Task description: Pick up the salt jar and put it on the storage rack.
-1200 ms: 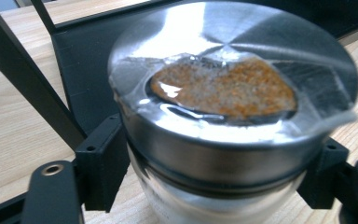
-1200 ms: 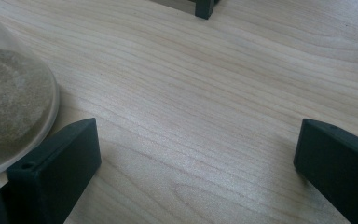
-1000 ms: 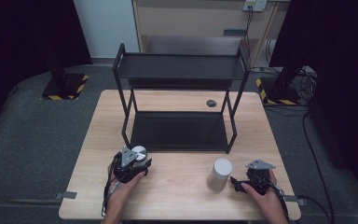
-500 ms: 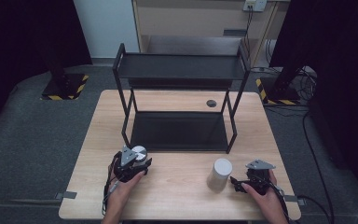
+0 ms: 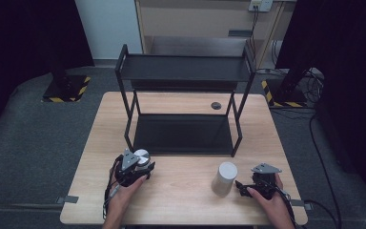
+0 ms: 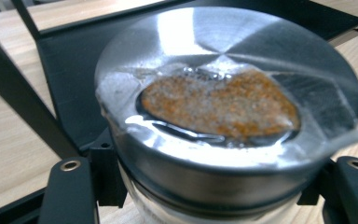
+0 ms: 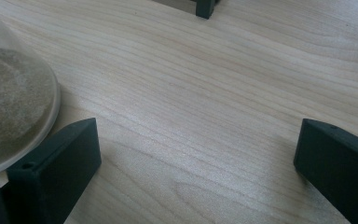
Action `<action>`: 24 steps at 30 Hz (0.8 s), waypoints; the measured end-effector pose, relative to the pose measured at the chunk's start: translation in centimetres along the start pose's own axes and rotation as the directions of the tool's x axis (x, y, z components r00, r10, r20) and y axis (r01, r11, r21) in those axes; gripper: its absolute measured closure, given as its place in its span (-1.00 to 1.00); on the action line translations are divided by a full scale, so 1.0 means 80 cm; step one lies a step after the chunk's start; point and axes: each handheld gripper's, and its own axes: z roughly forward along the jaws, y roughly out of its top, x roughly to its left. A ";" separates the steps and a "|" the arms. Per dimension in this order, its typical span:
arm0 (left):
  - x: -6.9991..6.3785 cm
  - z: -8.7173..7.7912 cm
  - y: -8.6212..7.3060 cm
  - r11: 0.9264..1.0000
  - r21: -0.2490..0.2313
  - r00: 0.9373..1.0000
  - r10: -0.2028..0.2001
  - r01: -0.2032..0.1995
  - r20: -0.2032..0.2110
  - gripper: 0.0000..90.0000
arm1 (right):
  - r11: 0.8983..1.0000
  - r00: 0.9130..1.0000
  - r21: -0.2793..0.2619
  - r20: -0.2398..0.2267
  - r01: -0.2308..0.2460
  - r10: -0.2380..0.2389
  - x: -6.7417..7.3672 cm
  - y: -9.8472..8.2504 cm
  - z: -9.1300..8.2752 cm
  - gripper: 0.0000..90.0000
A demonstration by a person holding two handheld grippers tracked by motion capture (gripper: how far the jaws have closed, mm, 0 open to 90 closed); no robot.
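Note:
A glass jar with a shiny metal lid (image 5: 142,156) stands on the wooden table (image 5: 186,210) just in front of the black rack's lower shelf. My left gripper (image 5: 140,162) is shut on it below the lid. In the left gripper view the jar (image 6: 223,93) sits between both black jaws, with orange-brown contents mirrored on the lid, and my left gripper (image 6: 212,191) clamps its sides. A white-lidded jar (image 5: 227,176) stands at the front right. My right gripper (image 5: 241,186) lies just to its right, open (image 7: 196,172) over bare wood, with the jar (image 7: 14,107) against the outside of its left jaw.
A black two-level metal rack (image 5: 183,71) stands across the middle of the table, both shelves bare. A small black round disc (image 5: 216,105) lies behind it. Dark carpet surrounds the table. Open wood lies between the two jars.

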 end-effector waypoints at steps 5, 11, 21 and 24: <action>0.000 0.000 0.002 1.000 -0.004 0.999 0.021 -0.020 0.034 -0.33 | 1.000 1.000 0.000 0.000 0.000 0.000 0.000 0.000 0.000 -0.97; 0.002 0.002 0.005 0.998 0.001 0.995 0.063 -0.064 0.082 -0.33 | 1.000 1.000 0.000 0.000 0.000 0.000 0.000 0.000 0.000 -0.97; 0.008 0.001 0.006 0.996 -0.016 0.986 0.089 -0.088 0.141 -0.33 | 1.000 1.000 0.000 -0.001 0.001 -0.001 0.000 0.000 0.000 -0.97; 0.006 0.001 0.008 0.995 -0.011 0.983 0.102 -0.102 0.150 -0.33 | 1.000 1.000 0.000 -0.001 0.001 -0.001 0.000 0.000 0.000 -0.97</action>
